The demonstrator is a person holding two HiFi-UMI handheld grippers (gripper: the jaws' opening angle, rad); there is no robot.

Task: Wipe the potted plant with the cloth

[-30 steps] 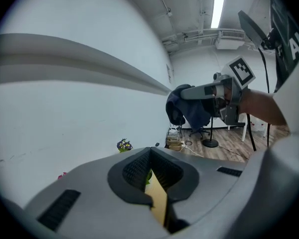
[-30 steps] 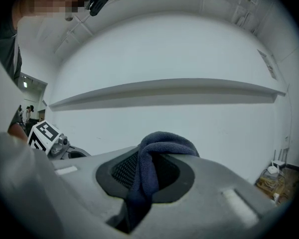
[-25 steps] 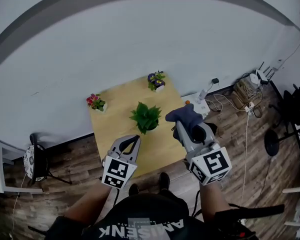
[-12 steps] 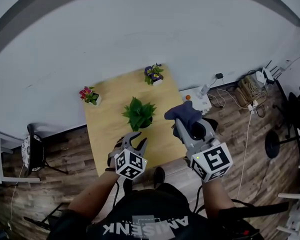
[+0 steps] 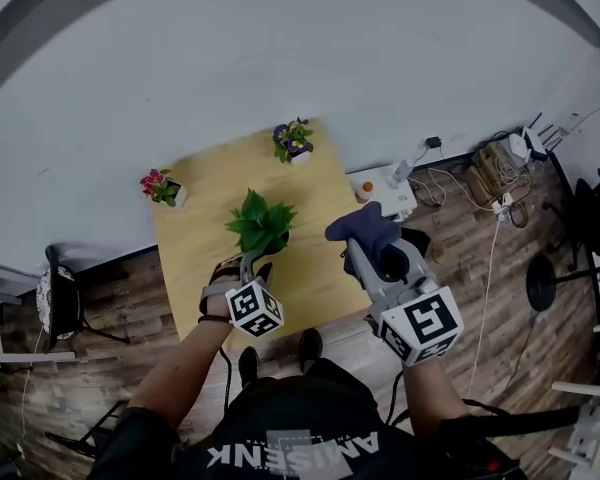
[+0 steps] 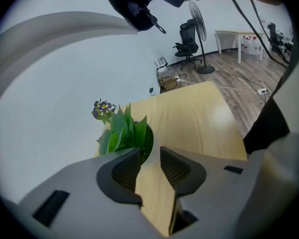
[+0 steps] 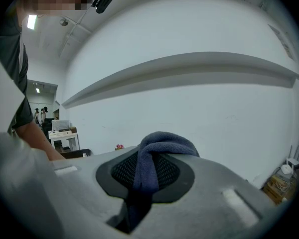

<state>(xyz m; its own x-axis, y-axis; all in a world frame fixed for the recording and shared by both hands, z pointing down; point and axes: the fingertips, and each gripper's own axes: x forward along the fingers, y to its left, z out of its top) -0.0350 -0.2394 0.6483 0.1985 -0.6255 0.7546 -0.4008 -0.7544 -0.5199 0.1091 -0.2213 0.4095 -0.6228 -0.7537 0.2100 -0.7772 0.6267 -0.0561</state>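
Left hand-held gripper sits just in front of the potted plant. Its jaws are partly apart and have just been opening. Nothing lies between them; only the surface shows in the gap. The potted plant stands upright near the middle of the surface, long axis vertical, leaves fanning upward. Right hand-held gripper is clamped on the dark blue cloth, held apart from the plant on its right. The cloth bunches forward out of the jaws. Judged progress: cloth secured, no leaf contacted yet, all wiping remains.
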